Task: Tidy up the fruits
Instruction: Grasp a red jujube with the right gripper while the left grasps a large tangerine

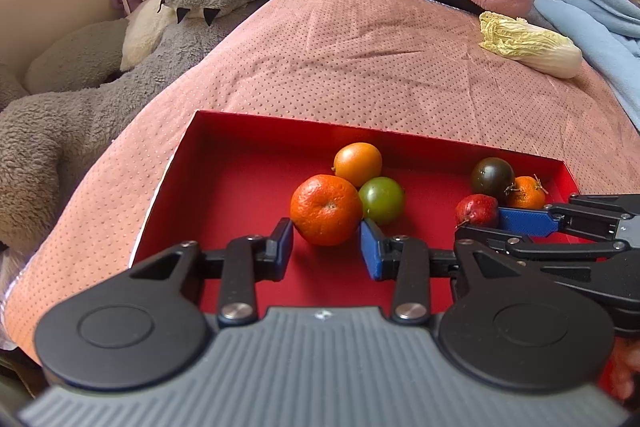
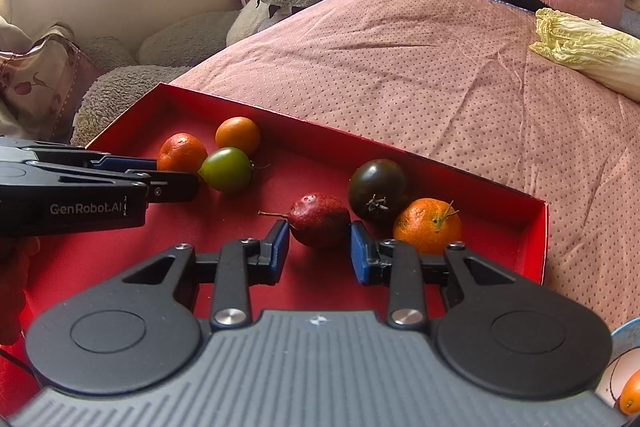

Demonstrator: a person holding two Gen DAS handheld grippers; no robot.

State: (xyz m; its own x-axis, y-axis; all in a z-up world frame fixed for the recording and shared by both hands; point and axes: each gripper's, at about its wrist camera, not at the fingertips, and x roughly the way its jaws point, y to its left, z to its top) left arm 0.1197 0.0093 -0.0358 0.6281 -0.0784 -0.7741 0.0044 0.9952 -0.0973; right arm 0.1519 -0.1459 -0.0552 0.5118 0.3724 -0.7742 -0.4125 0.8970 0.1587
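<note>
Six fruits lie in the red tray (image 2: 536,227) on the bed, in two clusters, so sorting looks barely begun. The left gripper (image 1: 326,245) brackets the big mandarin (image 1: 326,210), pads at its sides, though a firm grip isn't certain. The right gripper (image 2: 320,247) is clamped on the dark red fruit (image 2: 320,219), not yet lifted
</note>
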